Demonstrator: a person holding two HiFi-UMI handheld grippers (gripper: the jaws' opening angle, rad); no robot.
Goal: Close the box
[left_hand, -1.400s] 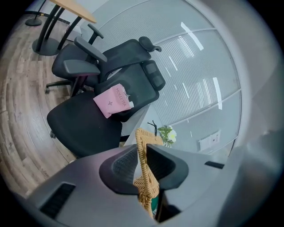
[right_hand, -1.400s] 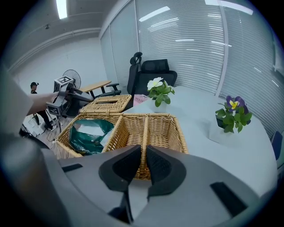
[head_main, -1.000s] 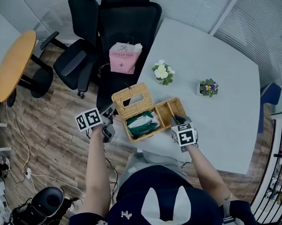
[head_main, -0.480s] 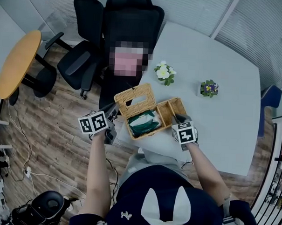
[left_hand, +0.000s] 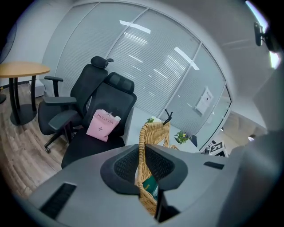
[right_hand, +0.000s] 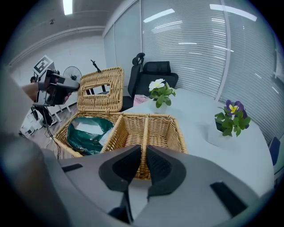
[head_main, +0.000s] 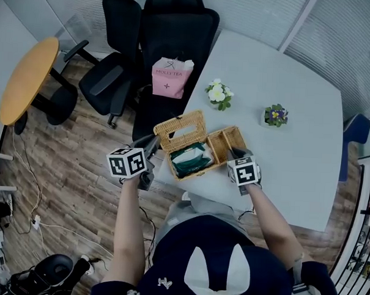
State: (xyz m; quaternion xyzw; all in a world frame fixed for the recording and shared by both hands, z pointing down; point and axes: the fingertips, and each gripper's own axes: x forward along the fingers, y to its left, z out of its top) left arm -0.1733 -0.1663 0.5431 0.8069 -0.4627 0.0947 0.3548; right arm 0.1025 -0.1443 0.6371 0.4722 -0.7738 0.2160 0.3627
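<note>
A wicker box point(head_main: 217, 146) sits at the near edge of the white table point(head_main: 282, 172). Its hinged lid point(head_main: 180, 126) with an oblong slot stands nearly upright over the left side. My left gripper point(head_main: 153, 142) is shut on the lid's edge point(left_hand: 155, 131), which runs between the pads point(left_hand: 126, 166). My right gripper point(right_hand: 143, 151) is shut on the box's near rim at the middle divider point(right_hand: 144, 133). A green packet point(right_hand: 88, 133) lies in the left compartment; the two right compartments hold nothing. In the right gripper view the left gripper point(right_hand: 73, 86) shows beside the raised lid point(right_hand: 101, 90).
A white-flower pot point(head_main: 217, 94) and a purple-flower pot point(head_main: 274, 115) stand behind the box. A pink bag point(head_main: 169, 78) rests on a black office chair point(head_main: 178, 27); another chair point(head_main: 109, 67) and a round wooden table point(head_main: 26, 76) stand on the wood floor at left.
The lid has swung up from lying back almost flat to standing nearly upright. My left gripper has risen and rolled with it. The right gripper has stayed on the rim.
</note>
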